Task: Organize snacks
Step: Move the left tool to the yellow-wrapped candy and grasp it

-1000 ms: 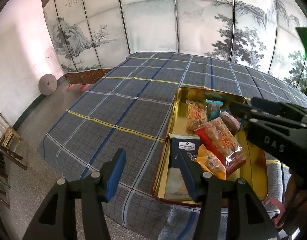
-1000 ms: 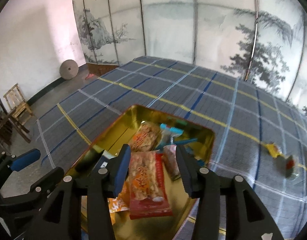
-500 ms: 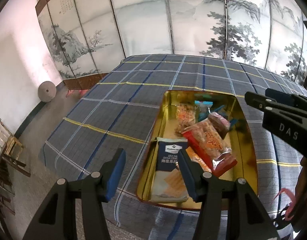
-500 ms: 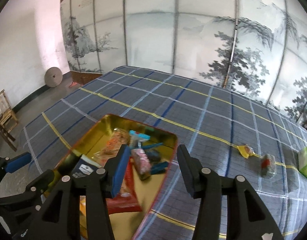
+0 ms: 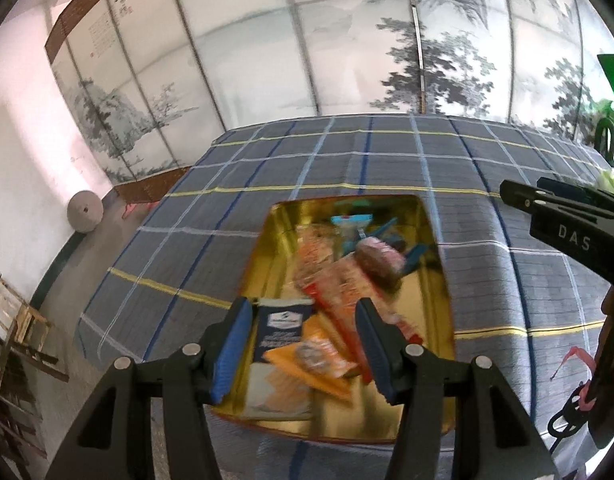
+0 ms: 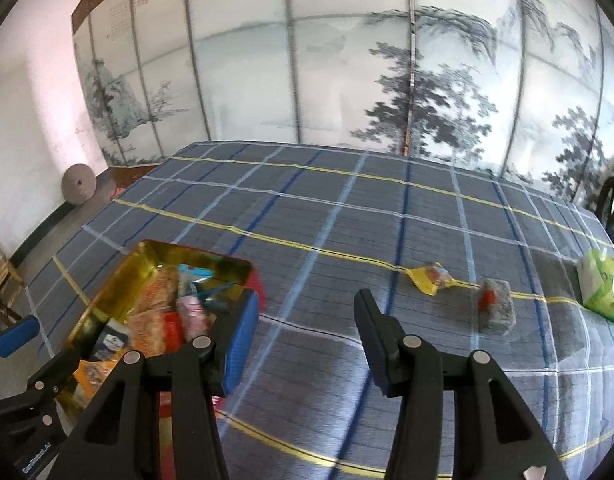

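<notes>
1. The gold tin (image 6: 155, 258) sits near the left edge of the bench (image 6: 347, 216), which is covered by a grey plaid cloth; it is already crowded with packets, among them a long red-and-orange packet (image 5: 347, 292) and a dark blue pouch (image 5: 281, 330).
2. Three snacks lie loose toward the right edge of the bench, well apart from the tin: a yellow wrapper (image 6: 433, 278), a clear-wrapped snack (image 6: 495, 306) with something red inside, and a green bag (image 6: 601, 286) nearest the edge.
3. These look light and soft. The film wrappers will probably be slippery and will crumple under pressure, and the contents may crush, so a gentle pinch seems right.
4. The best hold is likely across the middle of the clear-wrapped snack, or on the flat sealed end of the yellow wrapper. The green bag is bulkier and may need a grip near its top fold.
5. The right claw (image 6: 305, 326) is spread wide and empty, hanging above bare cloth between the tin and the loose snacks, touching nothing.
6. The left claw (image 5: 303, 340) is likewise released and empty, poised above the near end of the tin; whether it touches the packets cannot be told through the blur.
</notes>
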The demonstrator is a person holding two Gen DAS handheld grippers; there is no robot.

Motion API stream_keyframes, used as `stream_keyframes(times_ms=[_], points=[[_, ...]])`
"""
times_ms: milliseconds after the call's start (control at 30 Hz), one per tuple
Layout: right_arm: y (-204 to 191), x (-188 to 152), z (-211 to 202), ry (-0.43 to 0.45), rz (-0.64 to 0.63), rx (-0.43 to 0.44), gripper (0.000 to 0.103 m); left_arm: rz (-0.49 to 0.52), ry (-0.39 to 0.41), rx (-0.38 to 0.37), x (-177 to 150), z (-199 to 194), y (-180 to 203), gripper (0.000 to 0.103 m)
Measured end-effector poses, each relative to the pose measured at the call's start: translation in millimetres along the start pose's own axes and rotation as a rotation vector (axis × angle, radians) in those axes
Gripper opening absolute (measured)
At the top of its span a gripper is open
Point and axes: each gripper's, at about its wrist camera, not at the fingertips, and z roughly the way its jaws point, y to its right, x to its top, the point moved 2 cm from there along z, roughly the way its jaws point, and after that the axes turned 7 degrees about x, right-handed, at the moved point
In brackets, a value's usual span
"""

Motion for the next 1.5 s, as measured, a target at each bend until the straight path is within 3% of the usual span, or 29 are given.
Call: stream_keyframes(times_ms=[633,900,967,1100,1267,1400,1500], points=[[109,-19,2,-0.025,0.126,-0.098,0.047,0.133,-0.004,-0.102,45,16,103,0.055],[179,-53,-11,-0.051,0.139,-0.266,0.047,0.152,-0.093,-0.261,73,46,146,0.055],[202,-65,-13,-0.067,0.157,-0.308,0.047,0.153,-0.112,-0.269,83,56,159,0.055],[235,-81,-17,-0.081,0.210,-0.350,0.047,0.176,-0.147,-0.348,101,75,191,0.055],[260,-94,-17,-0.095,0.276,-0.335,0.047,0.320,-0.092,-0.386,118,93,241,0.055],[267,-95,-17,-0.092,0.299,-0.315,0.047,0.422,-0.092,-0.459,127,108,273,0.055],[268,-95,-14,-0.095,0.303,-0.303,0.047,0.477,-0.089,-0.466,133,117,292,0.055]])
